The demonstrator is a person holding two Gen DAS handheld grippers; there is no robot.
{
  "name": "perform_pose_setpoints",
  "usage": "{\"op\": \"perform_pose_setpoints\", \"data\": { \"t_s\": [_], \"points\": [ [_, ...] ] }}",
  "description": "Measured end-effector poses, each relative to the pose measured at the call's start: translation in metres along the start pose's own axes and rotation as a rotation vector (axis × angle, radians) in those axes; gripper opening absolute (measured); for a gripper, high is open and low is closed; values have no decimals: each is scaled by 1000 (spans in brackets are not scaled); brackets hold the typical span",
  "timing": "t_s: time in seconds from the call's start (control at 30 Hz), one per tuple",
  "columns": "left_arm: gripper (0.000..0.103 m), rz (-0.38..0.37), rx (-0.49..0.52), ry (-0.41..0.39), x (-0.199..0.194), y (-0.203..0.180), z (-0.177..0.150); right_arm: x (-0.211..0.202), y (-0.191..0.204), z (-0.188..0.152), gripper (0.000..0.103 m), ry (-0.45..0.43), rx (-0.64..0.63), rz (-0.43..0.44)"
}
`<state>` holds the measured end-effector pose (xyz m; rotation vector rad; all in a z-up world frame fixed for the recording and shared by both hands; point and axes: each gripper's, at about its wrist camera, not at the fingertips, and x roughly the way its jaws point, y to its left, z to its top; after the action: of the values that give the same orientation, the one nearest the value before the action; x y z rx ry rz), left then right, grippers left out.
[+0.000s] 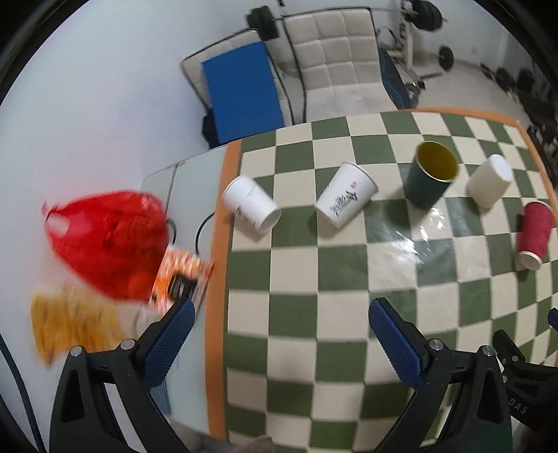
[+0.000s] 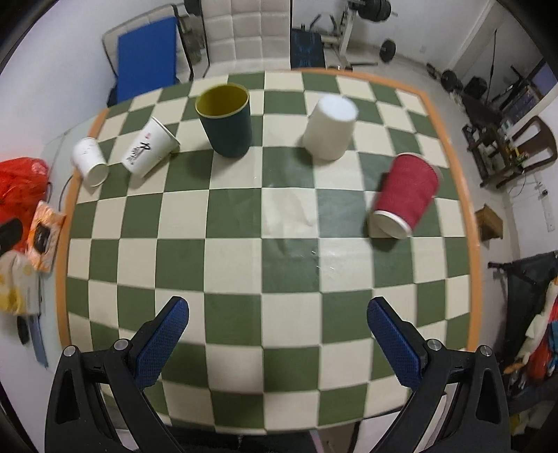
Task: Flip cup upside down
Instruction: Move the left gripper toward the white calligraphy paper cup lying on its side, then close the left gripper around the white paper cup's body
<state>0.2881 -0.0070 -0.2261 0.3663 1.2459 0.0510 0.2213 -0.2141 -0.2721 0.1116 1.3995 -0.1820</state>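
Left to right across the green-and-cream checked tablecloth (image 2: 244, 244): two white paper cups (image 2: 90, 161) (image 2: 149, 146), dark green cup with yellow lining (image 2: 226, 120) mouth-up, inverted white cup (image 2: 329, 127), red paper cup (image 2: 406, 191). Left gripper (image 1: 279, 334) and right gripper (image 2: 277, 331) spread wide, empty.

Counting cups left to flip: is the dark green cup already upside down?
No, the dark green cup stands with its open yellow-lined mouth facing up.

White walls, quilted chair (image 2: 244, 31) — weight bench (image 2: 345, 31), barbells behind
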Motion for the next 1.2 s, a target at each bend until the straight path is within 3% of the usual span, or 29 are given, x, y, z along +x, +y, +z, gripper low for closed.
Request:
{"op": "perform_pose_setpoints", "data": {
  "t_s": [0.2, 0.47, 0.8, 1.03, 1.2],
  "points": [
    [102, -32, 102, 63, 63, -4, 60, 57, 19, 46, 103, 85, 30, -2],
    [102, -130, 302, 125, 117, -43, 118, 108, 25, 87, 103, 162, 71, -4],
    [102, -167, 478, 245, 169, -81, 129, 123, 23, 102, 103, 202, 95, -13],
    [102, -158, 543, 265, 186, -94, 128, 122, 22, 100, 103, 209, 106, -13],
    [83, -180, 541, 280, 191, -99, 136, 117, 25, 103, 103, 210, 105, -10]
  ]
}}
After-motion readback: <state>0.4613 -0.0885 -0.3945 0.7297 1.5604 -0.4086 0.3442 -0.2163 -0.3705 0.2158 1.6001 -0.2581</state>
